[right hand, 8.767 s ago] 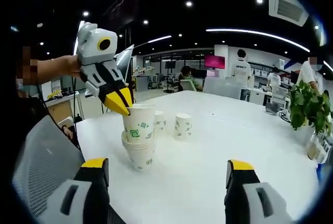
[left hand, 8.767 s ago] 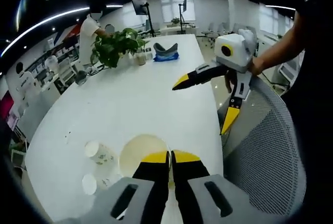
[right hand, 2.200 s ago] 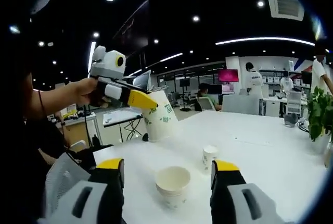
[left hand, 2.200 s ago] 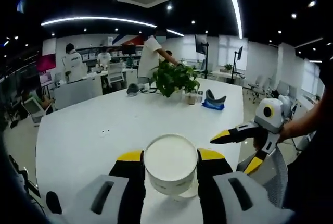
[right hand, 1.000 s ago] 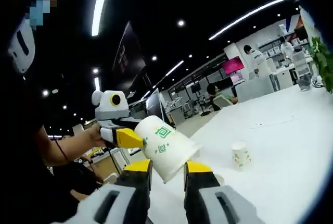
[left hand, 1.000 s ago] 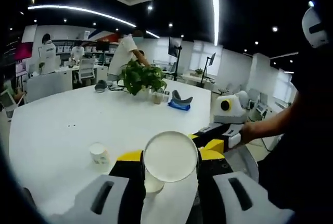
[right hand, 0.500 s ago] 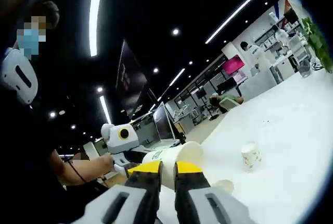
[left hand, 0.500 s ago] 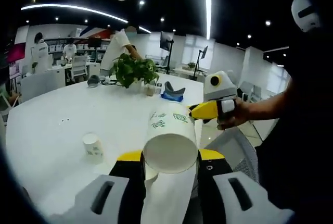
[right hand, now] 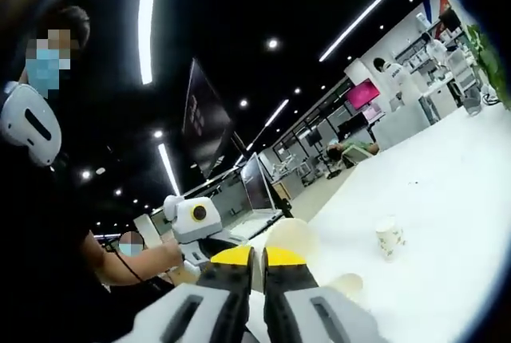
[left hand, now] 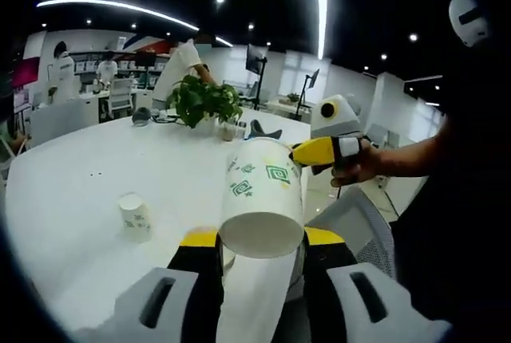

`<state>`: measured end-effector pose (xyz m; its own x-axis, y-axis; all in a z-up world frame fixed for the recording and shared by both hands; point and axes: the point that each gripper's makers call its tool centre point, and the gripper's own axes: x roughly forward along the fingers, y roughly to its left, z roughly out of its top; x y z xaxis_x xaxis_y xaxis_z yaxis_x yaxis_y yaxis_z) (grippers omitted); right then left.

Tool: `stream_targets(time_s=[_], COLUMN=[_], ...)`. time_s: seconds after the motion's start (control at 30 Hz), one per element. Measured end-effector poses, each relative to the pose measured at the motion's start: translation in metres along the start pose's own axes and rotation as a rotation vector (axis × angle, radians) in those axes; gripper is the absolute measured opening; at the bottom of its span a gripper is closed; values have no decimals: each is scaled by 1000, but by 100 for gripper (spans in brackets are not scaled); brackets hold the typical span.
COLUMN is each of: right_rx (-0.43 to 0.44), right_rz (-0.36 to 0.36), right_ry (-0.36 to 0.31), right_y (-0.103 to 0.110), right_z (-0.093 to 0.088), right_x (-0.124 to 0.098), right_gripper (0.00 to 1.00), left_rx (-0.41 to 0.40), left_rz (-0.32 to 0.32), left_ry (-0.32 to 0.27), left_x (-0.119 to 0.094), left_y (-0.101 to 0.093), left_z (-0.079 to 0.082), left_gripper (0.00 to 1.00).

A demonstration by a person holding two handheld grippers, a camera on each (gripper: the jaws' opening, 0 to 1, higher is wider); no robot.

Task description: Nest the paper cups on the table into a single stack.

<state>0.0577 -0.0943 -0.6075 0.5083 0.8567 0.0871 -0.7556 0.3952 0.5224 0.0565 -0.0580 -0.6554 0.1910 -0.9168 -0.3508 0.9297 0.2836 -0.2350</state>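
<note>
I see the white table [left hand: 80,175] beneath everything. My left gripper [left hand: 259,239] clamps a paper cup stack [left hand: 263,199] held above the table's edge, while my right gripper [right hand: 254,257], jaws nearly together, pinches its rim. A lone small cup [left hand: 134,215] stands apart on the table.
</note>
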Motion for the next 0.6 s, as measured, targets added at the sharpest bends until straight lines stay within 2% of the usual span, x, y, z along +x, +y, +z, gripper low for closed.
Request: stream_targets(time_s=[0.27,0.6], right_rx=[18,3], right_rz=[19,23], right_ry=[25,59], right_y=[4,4], right_z=[2,1], right_x=[2,6], right_gripper=[0,0], left_rx=[17,18], left_rz=[8,9], left_ry=[20,19], left_x=[4,7], left_y=[2,0], left_z=[-5,-8], left_gripper=[35,42])
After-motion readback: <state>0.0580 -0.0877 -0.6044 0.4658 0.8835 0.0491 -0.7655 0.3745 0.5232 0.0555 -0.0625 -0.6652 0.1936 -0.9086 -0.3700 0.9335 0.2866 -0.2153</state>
